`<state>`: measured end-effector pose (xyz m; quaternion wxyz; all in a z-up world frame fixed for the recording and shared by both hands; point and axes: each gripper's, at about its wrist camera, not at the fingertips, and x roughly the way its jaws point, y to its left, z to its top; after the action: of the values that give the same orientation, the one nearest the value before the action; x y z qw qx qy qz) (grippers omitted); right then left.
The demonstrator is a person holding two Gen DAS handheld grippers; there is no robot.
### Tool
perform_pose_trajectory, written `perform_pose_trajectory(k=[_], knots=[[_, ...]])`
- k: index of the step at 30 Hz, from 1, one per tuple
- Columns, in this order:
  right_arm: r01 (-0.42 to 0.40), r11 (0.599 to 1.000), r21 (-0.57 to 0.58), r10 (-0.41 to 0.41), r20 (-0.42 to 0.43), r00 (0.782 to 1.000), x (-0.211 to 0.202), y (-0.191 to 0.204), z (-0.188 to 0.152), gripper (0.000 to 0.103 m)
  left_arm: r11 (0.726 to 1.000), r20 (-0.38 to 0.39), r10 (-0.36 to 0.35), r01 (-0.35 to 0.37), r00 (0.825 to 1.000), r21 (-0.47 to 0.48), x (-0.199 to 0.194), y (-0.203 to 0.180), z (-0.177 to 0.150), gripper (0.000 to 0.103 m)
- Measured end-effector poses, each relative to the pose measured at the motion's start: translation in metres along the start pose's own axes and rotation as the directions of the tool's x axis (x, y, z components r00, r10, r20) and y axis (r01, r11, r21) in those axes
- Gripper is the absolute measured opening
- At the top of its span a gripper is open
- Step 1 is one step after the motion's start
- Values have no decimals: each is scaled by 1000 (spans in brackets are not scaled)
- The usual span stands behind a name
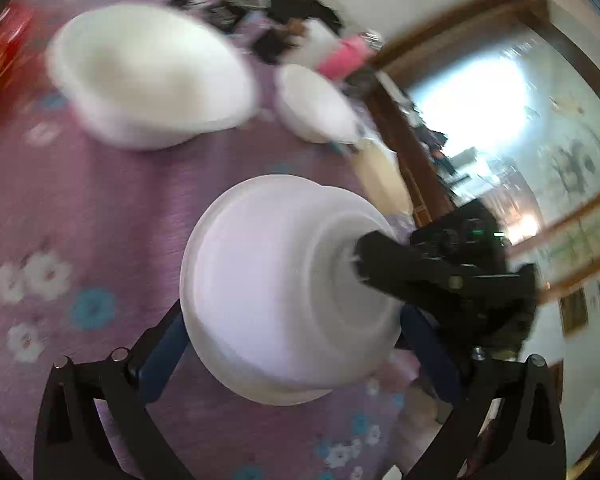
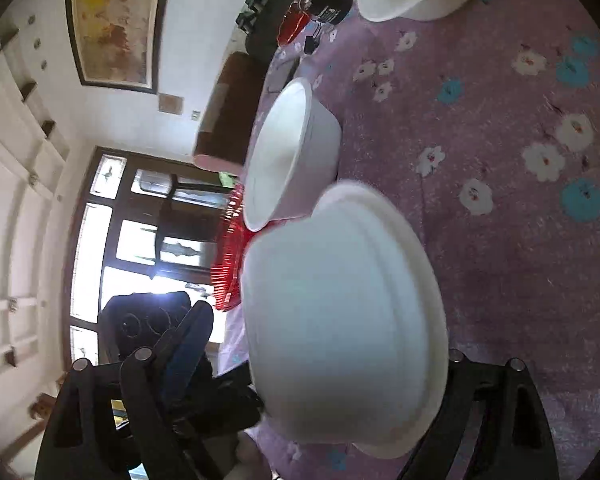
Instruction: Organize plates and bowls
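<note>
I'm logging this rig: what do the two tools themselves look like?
Both match. The left tool has a black angular frame with triangular cutouts, round silver pivot pins and dark blue fingers. The right tool shows the same black frame, silver pins and blue fingers. Seen from the left wrist, its body is black with a small green light. No cables or sleeves show.

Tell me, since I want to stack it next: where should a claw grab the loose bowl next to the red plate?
Probably by the rim. The bowl stands upright on the table with its mouth open, so come down from above with one finger inside and one outside its thin wall. Pick the side away from the red plate, which crowds the other side.
</note>
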<state>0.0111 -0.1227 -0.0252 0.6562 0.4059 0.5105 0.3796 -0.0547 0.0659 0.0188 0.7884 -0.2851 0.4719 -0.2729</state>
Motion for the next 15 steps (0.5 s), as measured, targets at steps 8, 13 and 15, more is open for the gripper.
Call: perform_pose_trajectory(k=[8, 13, 15], knots=[[185, 973, -139, -149, 231, 961, -76, 28, -13, 44, 997, -5, 45, -44, 999, 63, 19, -32, 6, 103], [383, 898, -216, -308, 314, 898, -101, 52, -13, 24, 991, -12, 127, -126, 992, 33, 18, -8, 3, 103], [540, 794, -280, -425, 380, 822, -92, 74, -17, 24, 983, 17, 182, -182, 983, 32, 7, -1, 1, 103]])
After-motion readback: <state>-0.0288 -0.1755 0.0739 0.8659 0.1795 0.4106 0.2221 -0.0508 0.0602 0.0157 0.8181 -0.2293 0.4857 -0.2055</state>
